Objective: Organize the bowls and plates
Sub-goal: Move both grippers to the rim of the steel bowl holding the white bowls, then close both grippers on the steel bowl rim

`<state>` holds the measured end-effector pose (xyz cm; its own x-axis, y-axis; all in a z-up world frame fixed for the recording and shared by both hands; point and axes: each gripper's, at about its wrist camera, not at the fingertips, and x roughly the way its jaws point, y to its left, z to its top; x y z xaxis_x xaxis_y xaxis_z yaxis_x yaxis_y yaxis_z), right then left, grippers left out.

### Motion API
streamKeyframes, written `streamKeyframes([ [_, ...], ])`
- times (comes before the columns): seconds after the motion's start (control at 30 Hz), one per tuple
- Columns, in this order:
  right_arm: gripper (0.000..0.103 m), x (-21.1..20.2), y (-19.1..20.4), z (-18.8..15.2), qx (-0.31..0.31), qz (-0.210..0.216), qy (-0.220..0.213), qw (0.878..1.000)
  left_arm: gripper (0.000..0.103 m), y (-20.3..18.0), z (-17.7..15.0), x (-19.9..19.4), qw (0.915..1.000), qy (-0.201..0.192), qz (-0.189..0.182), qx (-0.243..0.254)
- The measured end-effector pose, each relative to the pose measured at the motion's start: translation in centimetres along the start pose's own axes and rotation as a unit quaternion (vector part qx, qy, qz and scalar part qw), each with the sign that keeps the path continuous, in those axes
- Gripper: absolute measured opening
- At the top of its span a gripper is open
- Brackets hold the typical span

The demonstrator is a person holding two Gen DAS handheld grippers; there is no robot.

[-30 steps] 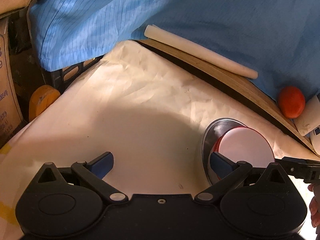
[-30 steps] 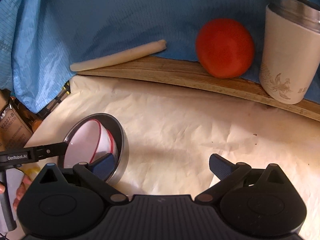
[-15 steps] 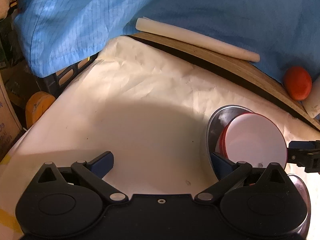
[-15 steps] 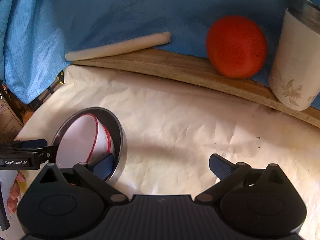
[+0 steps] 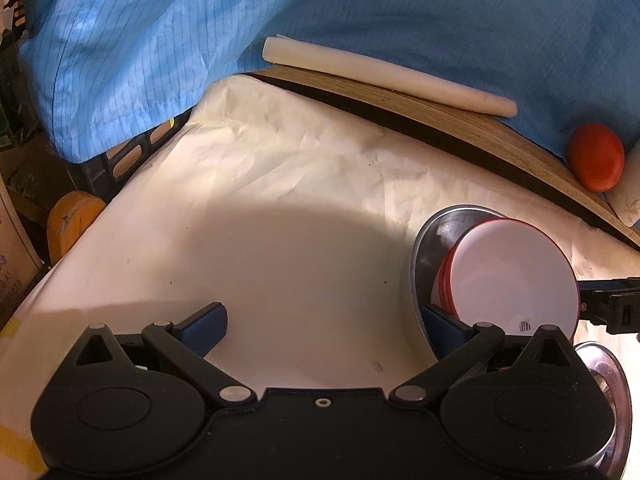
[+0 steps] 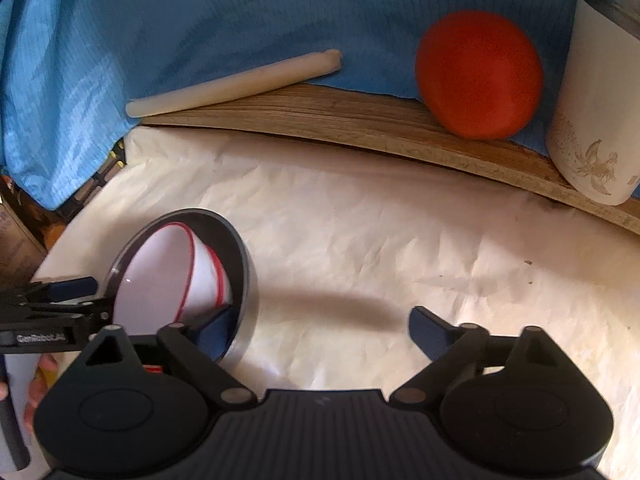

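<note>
The right gripper (image 6: 322,330), at the bottom of the frame, has its jaws apart and closing, its left finger inside a steel bowl (image 6: 244,280) tipped on its side at lower left. A red-rimmed white bowl (image 6: 160,284) nests inside. The left gripper (image 5: 322,326) stands wide open, its right finger inside the same bowl.

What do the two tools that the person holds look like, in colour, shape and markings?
Both look alike. The left tool and the right tool each have a black plastic body with two round housings, black linkage arms joined by silver pins, and dark blue pads on the fingers. In the right wrist view, white lettering that seems to read GenRobot.AI runs along the side of the left tool. No cables or sleeves show.
</note>
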<state>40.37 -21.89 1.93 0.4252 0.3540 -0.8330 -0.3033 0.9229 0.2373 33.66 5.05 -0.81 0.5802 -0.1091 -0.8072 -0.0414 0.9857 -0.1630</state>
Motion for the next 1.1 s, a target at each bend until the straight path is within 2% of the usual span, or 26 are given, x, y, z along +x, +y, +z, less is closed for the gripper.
streamKeyframes([
  [0.23,0.066,-0.4,0.3,0.0,0.013,0.028,0.005,1.000,0.101,0.0,0.0,0.0,1.0000,-0.002,-0.001,-0.004],
  [0.3,0.055,-0.5,0.2,-0.1,0.022,0.041,0.006,0.999,0.100,0.0,0.0,-0.1,1.0000,-0.005,-0.002,-0.006],
  [0.37,0.051,-0.6,0.2,-0.2,0.032,0.052,0.008,0.998,0.098,0.0,-0.1,-0.2,0.9999,-0.006,-0.004,-0.009],
  [0.5,0.044,-0.7,-0.1,-0.3,0.045,0.065,0.012,0.997,0.089,0.0,-0.1,-0.5,0.9997,-0.011,-0.014,-0.018],
  [0.73,0.044,-0.9,-0.3,-0.4,0.059,0.070,0.013,0.996,0.073,-0.2,0.0,-0.7,0.9989,-0.012,-0.032,-0.032],
  [0.93,0.043,-0.8,-1.4,-1.1,0.109,0.095,0.012,0.989,0.067,0.3,-0.5,-0.8,0.9966,-0.029,-0.055,-0.053],
  [1.1,0.025,-1.2,-0.6,-1.0,0.098,0.094,0.007,0.991,0.048,-0.7,-0.4,-1.1,0.9968,-0.036,-0.060,-0.038],
])
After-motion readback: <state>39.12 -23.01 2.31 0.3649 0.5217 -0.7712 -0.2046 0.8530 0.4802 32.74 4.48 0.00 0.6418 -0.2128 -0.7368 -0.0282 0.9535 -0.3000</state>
